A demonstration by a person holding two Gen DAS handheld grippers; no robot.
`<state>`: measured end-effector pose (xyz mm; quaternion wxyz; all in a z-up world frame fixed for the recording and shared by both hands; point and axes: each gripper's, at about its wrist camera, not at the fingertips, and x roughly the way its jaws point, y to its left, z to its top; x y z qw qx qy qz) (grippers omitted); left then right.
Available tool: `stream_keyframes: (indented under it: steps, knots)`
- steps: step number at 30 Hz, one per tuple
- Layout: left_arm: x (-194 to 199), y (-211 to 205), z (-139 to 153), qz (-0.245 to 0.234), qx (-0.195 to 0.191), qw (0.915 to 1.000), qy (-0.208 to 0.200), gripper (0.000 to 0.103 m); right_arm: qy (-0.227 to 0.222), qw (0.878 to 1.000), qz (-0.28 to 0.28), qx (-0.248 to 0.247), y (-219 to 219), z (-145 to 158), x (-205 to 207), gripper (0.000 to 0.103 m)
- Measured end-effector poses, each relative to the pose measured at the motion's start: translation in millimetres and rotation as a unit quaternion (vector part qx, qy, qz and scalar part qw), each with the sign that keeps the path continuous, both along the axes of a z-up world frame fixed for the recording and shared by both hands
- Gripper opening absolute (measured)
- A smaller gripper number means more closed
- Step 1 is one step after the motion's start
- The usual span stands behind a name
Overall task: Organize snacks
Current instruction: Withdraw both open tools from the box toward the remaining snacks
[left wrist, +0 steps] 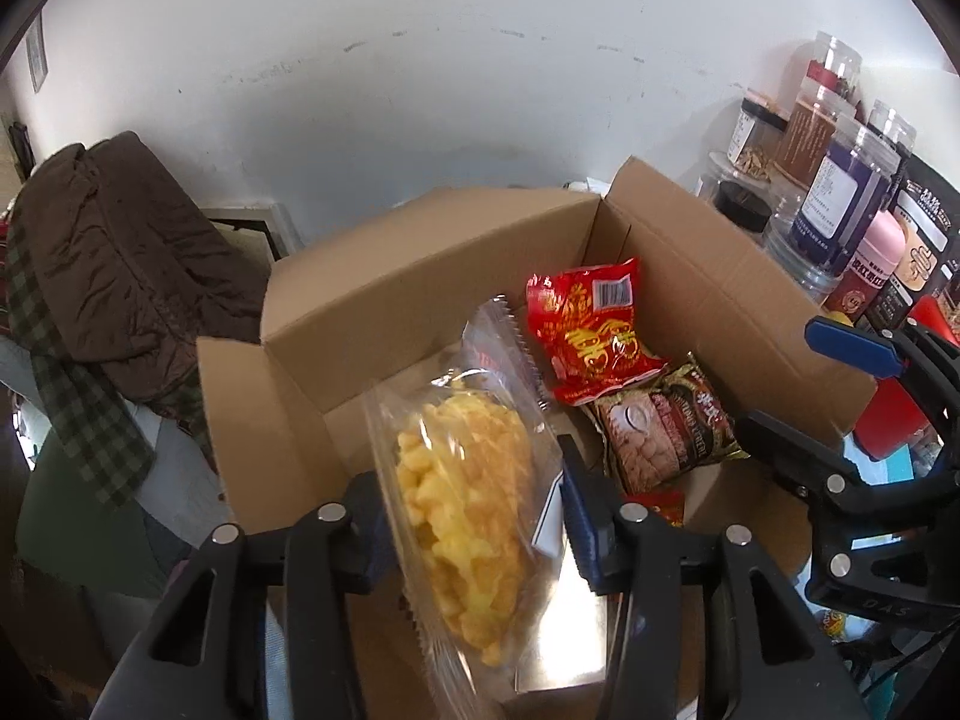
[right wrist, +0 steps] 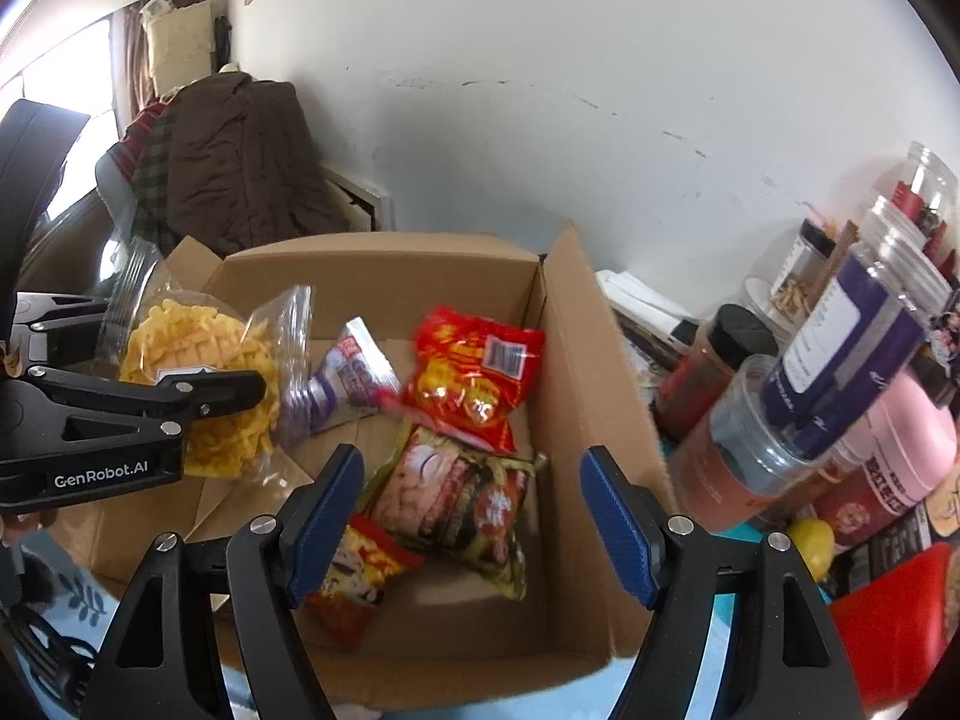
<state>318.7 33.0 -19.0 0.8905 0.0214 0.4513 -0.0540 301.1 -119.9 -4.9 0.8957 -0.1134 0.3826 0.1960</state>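
A clear bag of yellow snacks (left wrist: 468, 498) hangs upright between the blue pads of my left gripper (left wrist: 474, 522), which touch it on both sides, over the left end of an open cardboard box (left wrist: 420, 276). The right wrist view shows this bag (right wrist: 198, 354) in the left gripper (right wrist: 180, 354) above the box (right wrist: 600, 420). In the box lie a red packet (right wrist: 474, 378), a brown-and-gold packet (right wrist: 456, 498), a small red-and-yellow packet (right wrist: 354, 582) and a purple-and-white packet (right wrist: 354, 378). Above the box's near right part my right gripper (right wrist: 474, 528) stands open with nothing in it.
Plastic jars and canisters (right wrist: 840, 360) crowd the table right of the box, with a pink tub (right wrist: 912, 438) and a red container (right wrist: 888, 618) nearer. A brown coat (left wrist: 120, 252) drapes over a chair at the left. A white wall runs behind the box.
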Motion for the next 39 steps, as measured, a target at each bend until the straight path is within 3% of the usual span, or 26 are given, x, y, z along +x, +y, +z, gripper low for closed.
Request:
stream_keyframes:
  steps: [6, 14, 26, 39]
  knots:
    - [-14, -4, 24, 0.005, 0.012, 0.9992, -0.037, 0.068, -0.015, 1.0, -0.006, 0.004, -6, 18, -12, 0.079]
    - [-42, -9, 59, 0.005, 0.017, 0.9967, -0.08, 0.068, -0.043, 0.999, -0.014, 0.015, -16, 47, -37, 0.079]
    - [-115, -17, 117, -0.011, -0.002, 0.9896, -0.143, 0.068, -0.095, 0.995, -0.02, 0.032, -32, 98, -102, 0.079]
    - [-200, -27, 147, -0.042, -0.02, 0.9818, -0.184, 0.068, -0.124, 0.99, -0.039, 0.052, -56, 127, -179, 0.079]
